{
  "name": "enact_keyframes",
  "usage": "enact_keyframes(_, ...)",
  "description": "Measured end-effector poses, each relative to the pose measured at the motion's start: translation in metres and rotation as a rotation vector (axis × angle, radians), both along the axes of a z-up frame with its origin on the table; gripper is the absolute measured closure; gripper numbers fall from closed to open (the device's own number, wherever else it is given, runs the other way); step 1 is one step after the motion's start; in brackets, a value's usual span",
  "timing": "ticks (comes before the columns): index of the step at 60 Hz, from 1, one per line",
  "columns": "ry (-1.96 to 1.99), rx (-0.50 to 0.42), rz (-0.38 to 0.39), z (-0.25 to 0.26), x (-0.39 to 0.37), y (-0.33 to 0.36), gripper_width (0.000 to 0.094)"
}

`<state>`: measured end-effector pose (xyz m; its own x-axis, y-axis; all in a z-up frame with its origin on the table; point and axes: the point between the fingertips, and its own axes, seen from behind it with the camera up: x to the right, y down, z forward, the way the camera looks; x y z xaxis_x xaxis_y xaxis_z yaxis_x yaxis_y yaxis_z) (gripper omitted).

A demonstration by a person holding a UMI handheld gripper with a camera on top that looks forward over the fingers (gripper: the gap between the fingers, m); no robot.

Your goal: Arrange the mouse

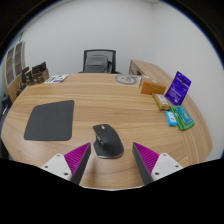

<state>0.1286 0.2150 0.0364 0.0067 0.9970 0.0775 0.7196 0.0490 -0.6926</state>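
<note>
The tool is spread wide, the mouse sitting untouched between its fingers on the table

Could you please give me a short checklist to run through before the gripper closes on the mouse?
1. Gripper fingers open: ok.
2. Mouse between the fingers, slightly nearer the left one, gaps both sides: ok.
3. Mouse resting upright on the table: ok.
4. Mouse pad bare, ready to receive it: ok.
5. Path from mouse to mouse pad free of objects: ok.
6. Pads touching mouse: not ok, not yet.
</note>
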Motion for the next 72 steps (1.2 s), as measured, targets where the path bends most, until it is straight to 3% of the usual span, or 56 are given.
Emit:
enact_keyframes(20,-0.032,-0.038,-0.003,-0.043,-0.048,0.005,0.0072)
enact_keyframes(44,-0.049,-0.089,-0.023,-0.058,-0.081,0.013,0.0091)
enact_keyframes(48,-0.048,-0.089,-0.019,-0.057,-0.083,0.013,0.0167)
enact_keyframes(55,-0.044,-0.094,-0.027,-0.058,-0.085,0.012,0.0389)
enact_keyframes(72,-0.057,-0.101,-0.075,-0.059,-0.083,0.017,0.0566)
